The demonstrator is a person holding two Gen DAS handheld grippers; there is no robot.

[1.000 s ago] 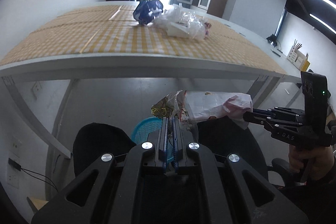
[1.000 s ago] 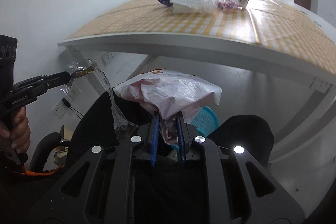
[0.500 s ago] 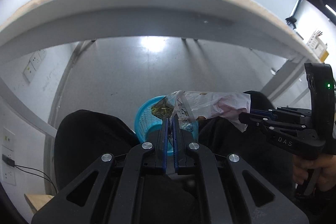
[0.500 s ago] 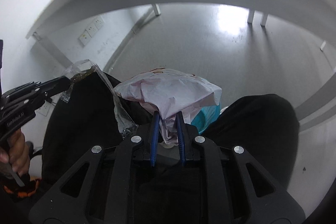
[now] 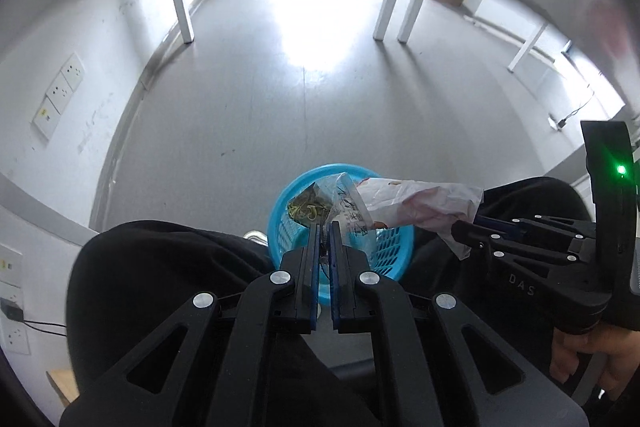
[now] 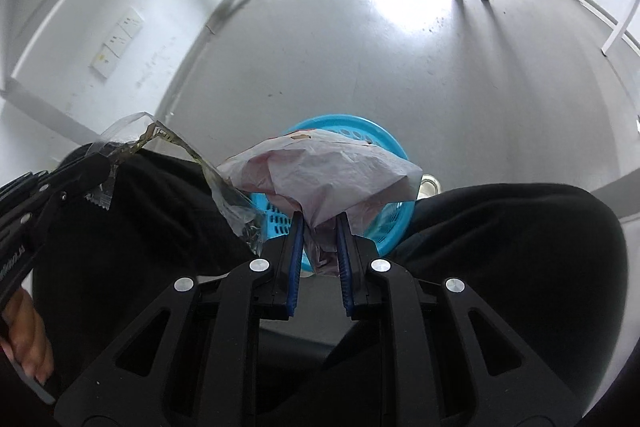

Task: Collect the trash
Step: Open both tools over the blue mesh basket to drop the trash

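We hold the left hand-held gripper (image 5: 325, 225) pressed together on a clear wrapper (image 5: 346, 205), which hangs over the blue basket (image 5: 384, 251) on the floor (image 5: 280, 107) between our black-clad knees. We hold the right hand-held gripper (image 6: 319, 221) pinching a crumpled white-and-pink bag (image 6: 320, 171), also above the basket, with the wrapper at its 9 o'clock. In the left view the bag sits at 3 o'clock from the wrapper, touching it.

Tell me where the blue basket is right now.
The blue basket stands on the grey floor between the person's black-clad knees, low and central in both wrist views, below the clear wrapper and crumpled white bag.
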